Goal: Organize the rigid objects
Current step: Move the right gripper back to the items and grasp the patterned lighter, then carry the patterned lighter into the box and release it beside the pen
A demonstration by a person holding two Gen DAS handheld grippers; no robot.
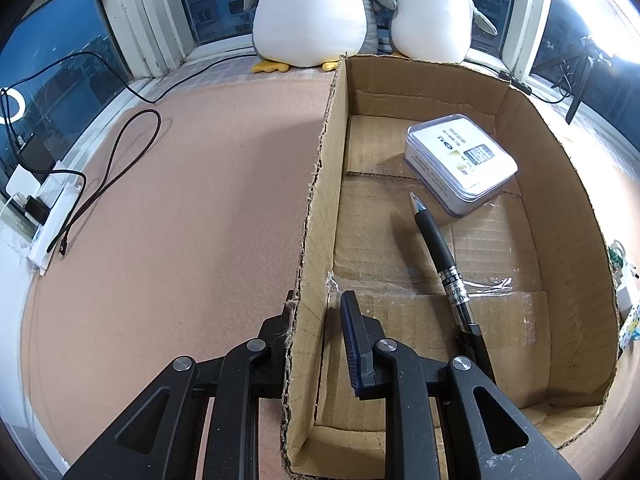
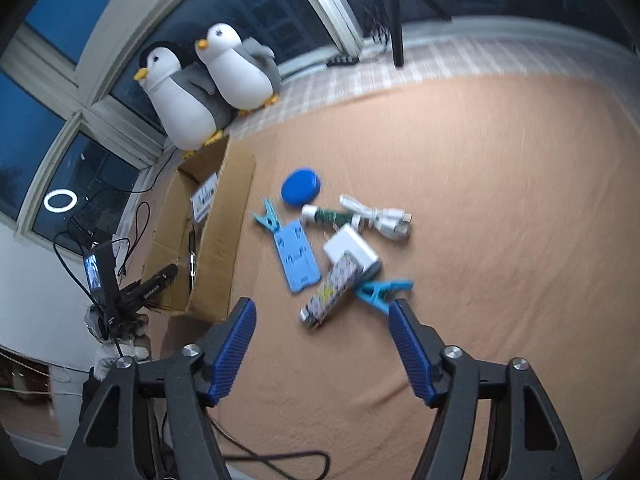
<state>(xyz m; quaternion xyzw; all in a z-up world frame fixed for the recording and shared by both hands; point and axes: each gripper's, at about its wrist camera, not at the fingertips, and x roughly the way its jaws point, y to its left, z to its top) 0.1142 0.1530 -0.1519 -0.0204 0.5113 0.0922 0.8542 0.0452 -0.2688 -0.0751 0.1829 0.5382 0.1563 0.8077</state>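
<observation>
Far beyond the fingertips we see two plush penguins (image 1: 312, 12) on the windowsill — left of the fingers, a white power strip (image 1: 48, 216) trails dark cables (image 1: 120, 160).

Brown box (image 1: 560, 216); black pen (image 1: 434, 240); white-lidded case (image 1: 460, 156). Blue disc (image 2: 300, 186), light-blue holder (image 2: 296, 256), turquoise pegs (image 2: 382, 290), white charger (image 2: 351, 249), white cable (image 2: 380, 216), multicoloured patterned lighter (image 2: 330, 290). Peach cloth (image 2: 500, 200).

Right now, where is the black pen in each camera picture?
Left wrist view: the pen lies on the floor of the cardboard box, right of centre.
Right wrist view: the pen shows inside the box, left of centre.
Shared landmark: two penguin toys.
</observation>
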